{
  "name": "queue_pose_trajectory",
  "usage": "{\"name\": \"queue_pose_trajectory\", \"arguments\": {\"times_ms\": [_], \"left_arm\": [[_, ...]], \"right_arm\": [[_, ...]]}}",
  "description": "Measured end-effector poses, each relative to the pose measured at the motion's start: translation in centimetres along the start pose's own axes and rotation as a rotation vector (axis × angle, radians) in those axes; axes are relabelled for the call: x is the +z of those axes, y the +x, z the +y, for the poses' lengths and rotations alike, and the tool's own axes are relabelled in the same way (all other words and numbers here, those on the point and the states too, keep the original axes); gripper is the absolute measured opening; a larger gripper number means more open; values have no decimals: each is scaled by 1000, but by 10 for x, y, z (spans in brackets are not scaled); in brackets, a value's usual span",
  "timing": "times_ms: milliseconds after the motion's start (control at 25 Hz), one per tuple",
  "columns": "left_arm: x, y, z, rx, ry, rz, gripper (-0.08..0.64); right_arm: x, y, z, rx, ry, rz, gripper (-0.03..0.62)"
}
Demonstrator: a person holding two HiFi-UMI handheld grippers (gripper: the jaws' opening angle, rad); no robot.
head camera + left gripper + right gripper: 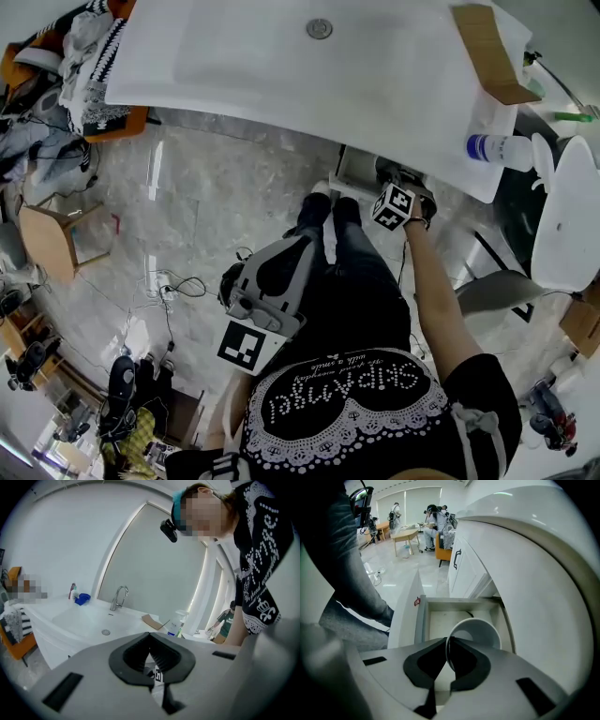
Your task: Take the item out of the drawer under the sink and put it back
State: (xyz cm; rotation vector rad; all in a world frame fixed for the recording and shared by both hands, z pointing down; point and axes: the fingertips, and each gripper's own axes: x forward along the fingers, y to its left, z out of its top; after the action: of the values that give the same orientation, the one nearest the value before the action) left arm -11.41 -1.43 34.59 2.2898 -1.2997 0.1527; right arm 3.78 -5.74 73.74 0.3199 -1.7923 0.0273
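A white cup (pixel 480 632) hangs over the open drawer (pixel 436 620) under the sink, its mouth turned toward the camera. My right gripper (pixel 448 646) is shut on the cup's thin rim, one pad inside and one outside. In the head view the right gripper (pixel 392 180) points steeply down at the drawer (pixel 356 169) below the basin's edge; the cup is hidden there. My left gripper (pixel 300 253) is held near the person's legs, away from the drawer. Its jaws (pixel 150 641) meet at the tips with nothing between them.
The white sink basin (pixel 309 66) overhangs the drawer, with a faucet (pixel 119 597) at its back. A spray bottle (pixel 502 148) and a piece of cardboard (pixel 492 52) lie on the counter. The drawer's white front (pixel 405 611) stands toward the person's dark-trousered legs (pixel 361 281).
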Motion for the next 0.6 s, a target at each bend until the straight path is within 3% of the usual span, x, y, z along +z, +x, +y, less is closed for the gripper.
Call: {"name": "queue_pose_trajectory", "arguments": {"times_ms": [600], "left_arm": [[14, -17, 11, -103, 24, -66, 5]], "right_arm": [[41, -63, 13, -157, 88, -78, 25]]}}
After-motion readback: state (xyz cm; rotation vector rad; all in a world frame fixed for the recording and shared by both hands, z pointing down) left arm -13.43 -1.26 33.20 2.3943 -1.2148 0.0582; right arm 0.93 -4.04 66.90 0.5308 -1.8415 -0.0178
